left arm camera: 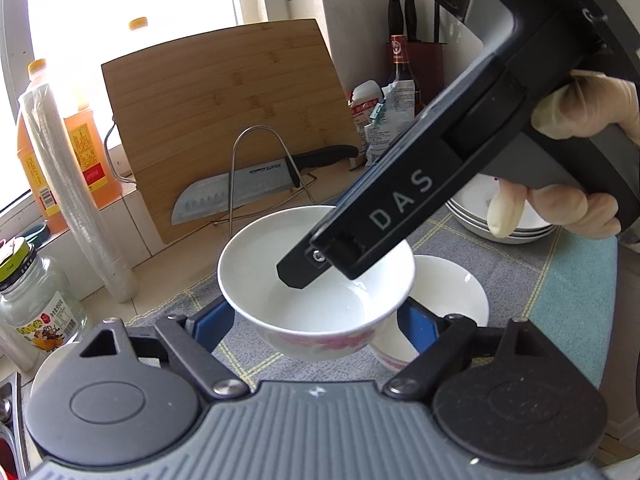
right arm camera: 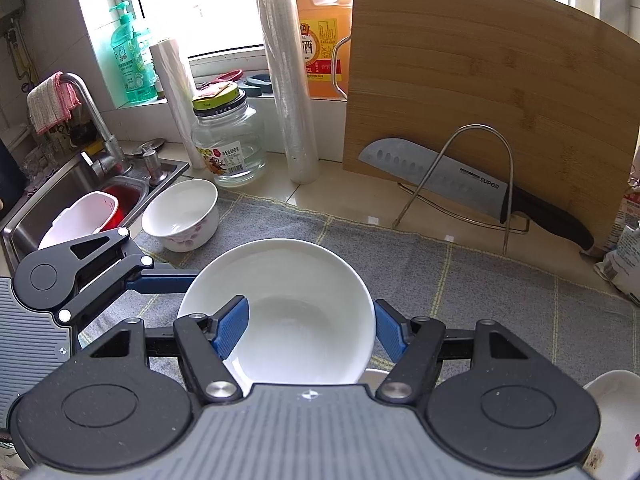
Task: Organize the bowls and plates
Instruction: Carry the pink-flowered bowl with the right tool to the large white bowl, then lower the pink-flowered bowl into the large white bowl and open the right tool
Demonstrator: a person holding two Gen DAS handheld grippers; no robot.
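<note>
Left gripper [left arm camera: 316, 328] clamped on a white floral bowl [left arm camera: 316, 280], pads on the outer wall at 9 and 3 o'clock, bowl lifted clear of the grey checked cloth [left arm camera: 480, 248].

Right gripper [right arm camera: 308, 332] clamped on the same bowl [right arm camera: 288, 312]: one blue pad inside the rim at 9 o'clock, the other outside at 3.

Second bowl [left arm camera: 444, 300] sits just below, at 4 o'clock of the held one in the left wrist view; likely the nesting target, a short drop. Stacked plates [left arm camera: 504, 232] at 2 o'clock. Third floral bowl [right arm camera: 182, 216] at 10 o'clock near the sink [right arm camera: 48, 196].

Cleaver [right arm camera: 436, 176] on its wire stand hems the far edge; open cloth to the right.
</note>
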